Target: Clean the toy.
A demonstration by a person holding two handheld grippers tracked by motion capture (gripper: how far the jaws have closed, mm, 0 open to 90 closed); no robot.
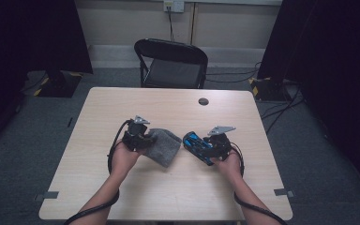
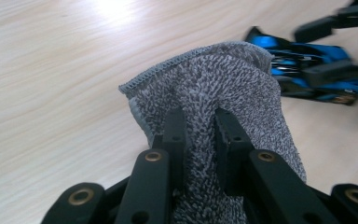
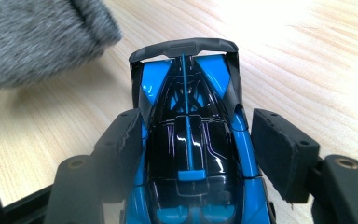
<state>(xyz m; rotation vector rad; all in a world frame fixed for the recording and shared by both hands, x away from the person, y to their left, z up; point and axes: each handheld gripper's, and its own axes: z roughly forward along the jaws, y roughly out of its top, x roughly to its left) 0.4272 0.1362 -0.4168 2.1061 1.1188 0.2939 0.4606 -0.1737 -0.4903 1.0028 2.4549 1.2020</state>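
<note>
A grey terry cloth [image 1: 165,146] hangs from my left gripper [image 1: 146,140], a little left of the table's middle. In the left gripper view, the left gripper [image 2: 199,127] is shut on a fold of the cloth [image 2: 214,79], which bulges up between the jaws. A blue and black toy car [image 1: 194,140] sits in my right gripper [image 1: 200,147], just right of the cloth. In the right gripper view, the right gripper [image 3: 192,140] has a pad on each side of the car [image 3: 186,98], with its rear wing pointing away. The cloth [image 3: 37,37] is at the upper left, close to the car.
The light wooden table [image 1: 168,192] has a dark round cable hole [image 1: 203,101] near its far edge. A black folding chair [image 1: 171,63] stands behind the table. Dark curtains and stands flank the room, with cables on the floor at right.
</note>
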